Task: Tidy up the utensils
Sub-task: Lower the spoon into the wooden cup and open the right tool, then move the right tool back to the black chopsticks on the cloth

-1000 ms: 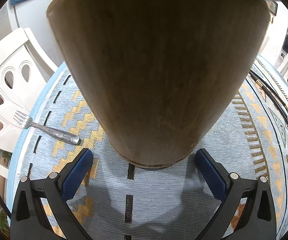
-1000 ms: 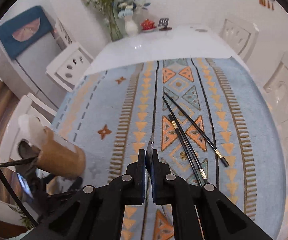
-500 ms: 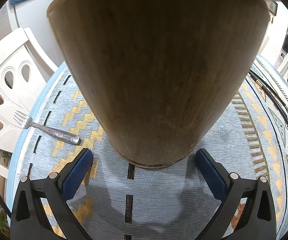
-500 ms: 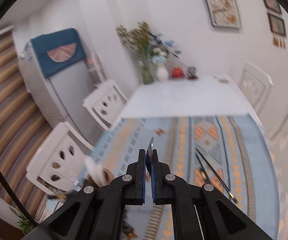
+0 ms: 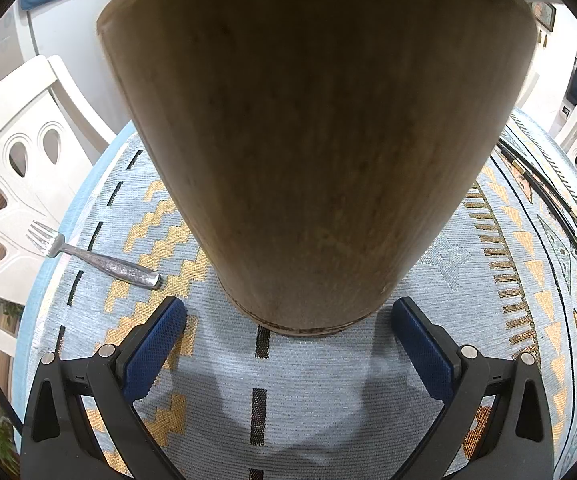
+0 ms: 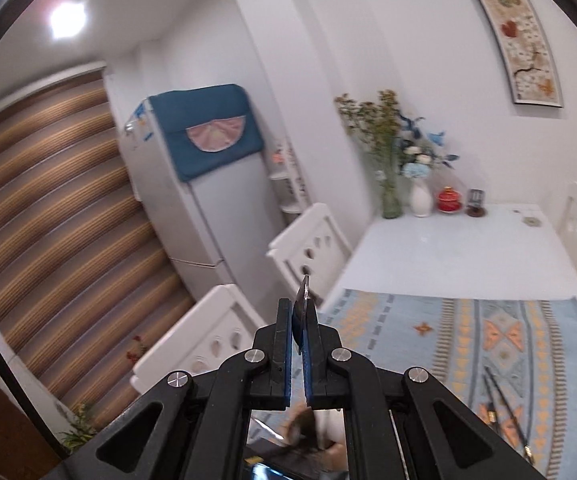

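While the right gripper (image 6: 297,320) is clamped on a thin metal utensil (image 6: 303,295) seen edge-on, its kind unclear, the left gripper (image 5: 288,334) stands open around a wooden holder's (image 5: 312,136) base without touching. Beneath lies a patterned blue cloth (image 5: 328,380) with a fork (image 5: 100,258) overhanging its edge and black chopsticks (image 6: 506,412) well apart. White chairs (image 6: 308,248), a fridge (image 6: 200,208) and flower vases (image 6: 420,196) surround the table. The holder's top is cut off.
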### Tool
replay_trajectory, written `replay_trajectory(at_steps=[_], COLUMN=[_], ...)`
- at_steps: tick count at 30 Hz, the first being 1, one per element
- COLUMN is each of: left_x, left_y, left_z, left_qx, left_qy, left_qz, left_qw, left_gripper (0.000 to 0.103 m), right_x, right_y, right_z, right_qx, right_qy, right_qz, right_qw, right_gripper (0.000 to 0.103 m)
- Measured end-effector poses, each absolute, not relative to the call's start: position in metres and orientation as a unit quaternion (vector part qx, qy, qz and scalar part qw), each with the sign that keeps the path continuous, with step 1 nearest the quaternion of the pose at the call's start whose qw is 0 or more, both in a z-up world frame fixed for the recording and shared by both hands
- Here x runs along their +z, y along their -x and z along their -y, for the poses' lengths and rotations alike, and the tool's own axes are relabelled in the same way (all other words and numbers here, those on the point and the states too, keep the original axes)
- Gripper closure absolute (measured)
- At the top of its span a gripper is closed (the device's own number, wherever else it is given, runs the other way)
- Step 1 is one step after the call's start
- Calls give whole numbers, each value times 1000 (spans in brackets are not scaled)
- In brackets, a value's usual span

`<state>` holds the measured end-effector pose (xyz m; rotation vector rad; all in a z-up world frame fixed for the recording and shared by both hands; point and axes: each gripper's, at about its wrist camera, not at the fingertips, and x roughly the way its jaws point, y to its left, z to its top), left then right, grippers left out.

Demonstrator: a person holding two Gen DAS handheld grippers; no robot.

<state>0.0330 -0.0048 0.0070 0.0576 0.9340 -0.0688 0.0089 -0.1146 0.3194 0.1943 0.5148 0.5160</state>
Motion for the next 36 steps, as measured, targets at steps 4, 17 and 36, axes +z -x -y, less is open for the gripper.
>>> replay_trajectory(at_steps=[4,17,36], left_x=[7,7,6], left_y=[-33,-33,-33], left_z=[5,5,6], left_qx=[-33,-33,-33], left_qy=[-28,-28,-28], left_qz=[-450,-450,-450], left_qw=[892,892,892], left_gripper=[0,0,0], right_x=[312,257,268], right_y=[-19,-44,-29], right_z=[93,61,171], right_qx=[281,299,188], right_qy=[-102,-89,-161], right_qz=[-268,-334,-349], right_qw=[916,889,904], right_gripper=[99,99,95])
